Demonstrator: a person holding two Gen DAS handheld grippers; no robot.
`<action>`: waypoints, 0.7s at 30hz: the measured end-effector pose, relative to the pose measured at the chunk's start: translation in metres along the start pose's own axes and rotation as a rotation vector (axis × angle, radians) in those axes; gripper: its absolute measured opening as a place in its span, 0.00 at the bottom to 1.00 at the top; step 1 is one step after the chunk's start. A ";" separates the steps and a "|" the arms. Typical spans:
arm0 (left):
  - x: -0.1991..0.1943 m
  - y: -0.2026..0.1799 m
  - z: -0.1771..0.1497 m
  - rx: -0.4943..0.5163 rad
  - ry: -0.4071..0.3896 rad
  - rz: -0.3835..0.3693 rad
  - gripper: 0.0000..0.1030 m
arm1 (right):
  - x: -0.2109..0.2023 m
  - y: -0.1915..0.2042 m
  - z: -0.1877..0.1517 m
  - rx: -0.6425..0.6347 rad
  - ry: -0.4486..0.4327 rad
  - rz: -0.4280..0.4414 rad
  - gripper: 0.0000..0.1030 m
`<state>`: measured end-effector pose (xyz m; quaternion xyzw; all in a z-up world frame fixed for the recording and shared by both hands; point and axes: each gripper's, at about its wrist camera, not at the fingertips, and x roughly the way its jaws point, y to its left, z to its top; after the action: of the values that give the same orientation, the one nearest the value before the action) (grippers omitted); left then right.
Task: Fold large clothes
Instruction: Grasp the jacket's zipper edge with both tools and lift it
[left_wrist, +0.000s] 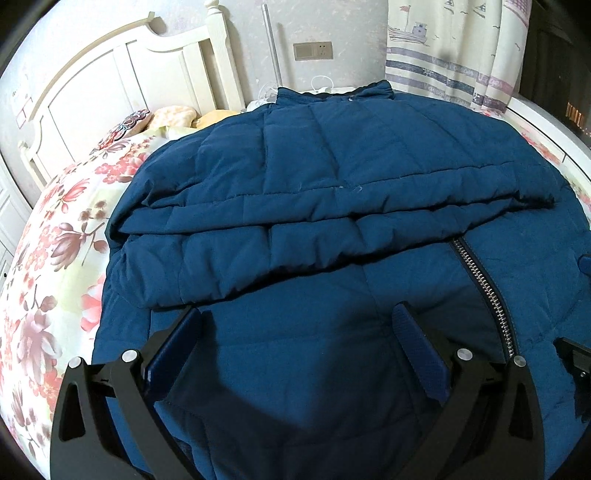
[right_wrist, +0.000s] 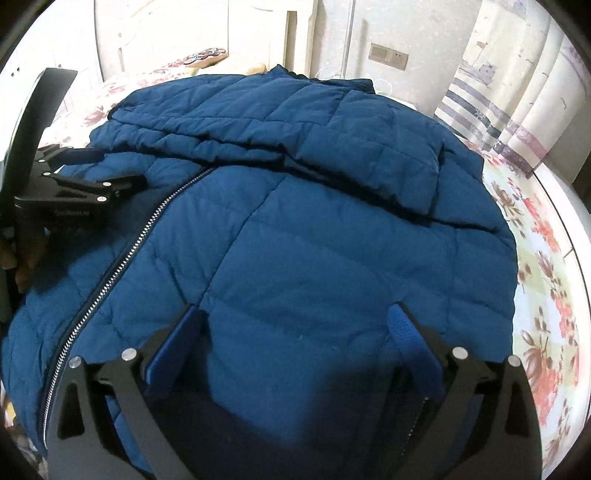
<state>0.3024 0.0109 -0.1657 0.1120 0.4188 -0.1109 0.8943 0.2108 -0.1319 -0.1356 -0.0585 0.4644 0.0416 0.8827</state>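
Observation:
A large dark blue quilted jacket (left_wrist: 332, 155) lies spread on a bed, its sleeves folded across the chest and a silver zipper (left_wrist: 484, 284) running down the front. It also fills the right wrist view (right_wrist: 325, 236), zipper (right_wrist: 122, 258) at left. My left gripper (left_wrist: 299, 325) is open, its blue pads just above the jacket's lower left part; it also shows from the side in the right wrist view (right_wrist: 88, 170). My right gripper (right_wrist: 299, 321) is open over the lower right part. Neither holds any cloth.
The bed has a floral sheet (left_wrist: 55, 258) showing at the left and also at the right (right_wrist: 543, 258). A white headboard (left_wrist: 122, 77) and pillows (left_wrist: 173, 116) are at the back left. A curtain (left_wrist: 454, 51) and a wall socket (left_wrist: 313, 51) lie behind.

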 end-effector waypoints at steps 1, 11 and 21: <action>0.000 0.000 0.000 -0.004 0.003 -0.003 0.96 | 0.000 -0.002 0.000 0.004 -0.002 0.006 0.97; -0.069 -0.014 -0.055 -0.037 0.039 -0.162 0.96 | -0.033 0.013 -0.031 -0.105 -0.004 0.071 0.97; -0.088 0.010 -0.098 -0.013 0.015 -0.018 0.96 | -0.068 0.006 -0.063 -0.129 -0.045 -0.013 0.97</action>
<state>0.1793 0.0581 -0.1575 0.1032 0.4272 -0.1152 0.8908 0.1203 -0.1366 -0.1147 -0.1173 0.4404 0.0670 0.8876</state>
